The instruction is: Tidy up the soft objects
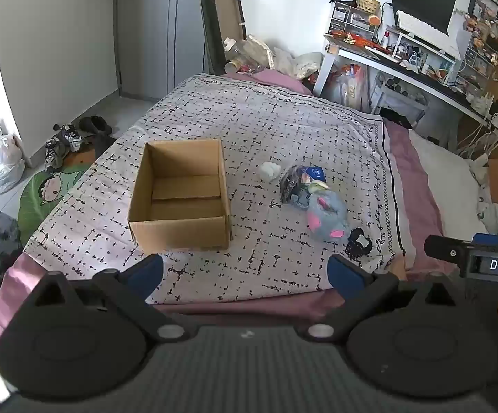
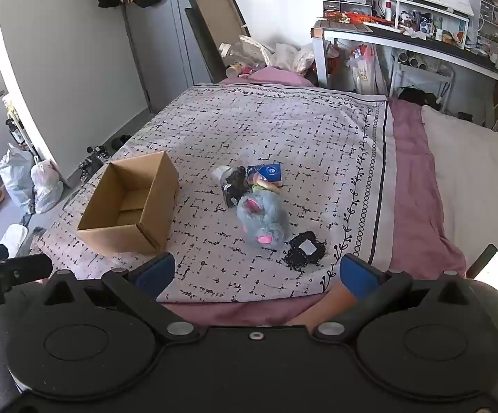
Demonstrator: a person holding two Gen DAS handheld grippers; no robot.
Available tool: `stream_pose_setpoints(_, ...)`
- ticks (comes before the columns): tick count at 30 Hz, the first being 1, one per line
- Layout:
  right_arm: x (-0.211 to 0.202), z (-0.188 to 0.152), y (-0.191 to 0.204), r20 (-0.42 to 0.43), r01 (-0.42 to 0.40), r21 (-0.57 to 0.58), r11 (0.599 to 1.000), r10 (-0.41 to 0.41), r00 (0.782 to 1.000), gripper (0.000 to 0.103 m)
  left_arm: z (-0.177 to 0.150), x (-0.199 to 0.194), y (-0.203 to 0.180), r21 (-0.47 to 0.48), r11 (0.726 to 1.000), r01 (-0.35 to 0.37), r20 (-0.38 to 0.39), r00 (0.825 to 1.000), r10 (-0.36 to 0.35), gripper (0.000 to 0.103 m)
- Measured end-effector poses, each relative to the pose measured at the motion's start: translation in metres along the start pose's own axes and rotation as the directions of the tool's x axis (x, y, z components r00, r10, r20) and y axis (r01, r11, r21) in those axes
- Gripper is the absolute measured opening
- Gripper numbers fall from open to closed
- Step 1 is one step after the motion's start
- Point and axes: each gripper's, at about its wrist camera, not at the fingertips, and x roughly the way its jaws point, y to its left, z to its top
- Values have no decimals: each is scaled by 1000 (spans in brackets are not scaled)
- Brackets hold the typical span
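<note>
Both pairs of jaws are spread wide and grasp nothing: the left gripper [image 1: 245, 273] and the right gripper [image 2: 256, 273] hang over the near edge of the bed [image 2: 417, 158], at the bottom of each frame, tilted down toward the patterned blanket [image 2: 283, 120].

Nearest to the right gripper, in the lower middle of the right wrist view, lies a black lace piece [image 2: 304, 250] with a white tag. Just behind it is a blue plush toy [image 2: 262, 220] with pink ears, and touching that toy, further up, a small heap with a dark packet [image 2: 233, 186] and a blue pouch [image 2: 266, 173]. A white crumpled cloth [image 1: 270, 171] sits just beside the heap. To the left of the heap, a little apart, stands the open cardboard box [image 1: 180, 196]; it looks empty.

I judge that sorting has not yet begun, and nothing is picked. The next move probably calls for lowering one gripper over the nearest soft item, closing on it gently, then carrying it left to the box. At the upper right, the cluttered desk [image 2: 421, 39] is far off.
</note>
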Motion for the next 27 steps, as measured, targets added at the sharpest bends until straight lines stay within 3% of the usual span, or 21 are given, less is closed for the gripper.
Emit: stream_pose_setpoints(27, -5, 0, 0, 6, 6, -1, 1000, -6, 1000, 103, 2, -2, -8, 16, 1000, -1, -4, 1000, 1, 101)
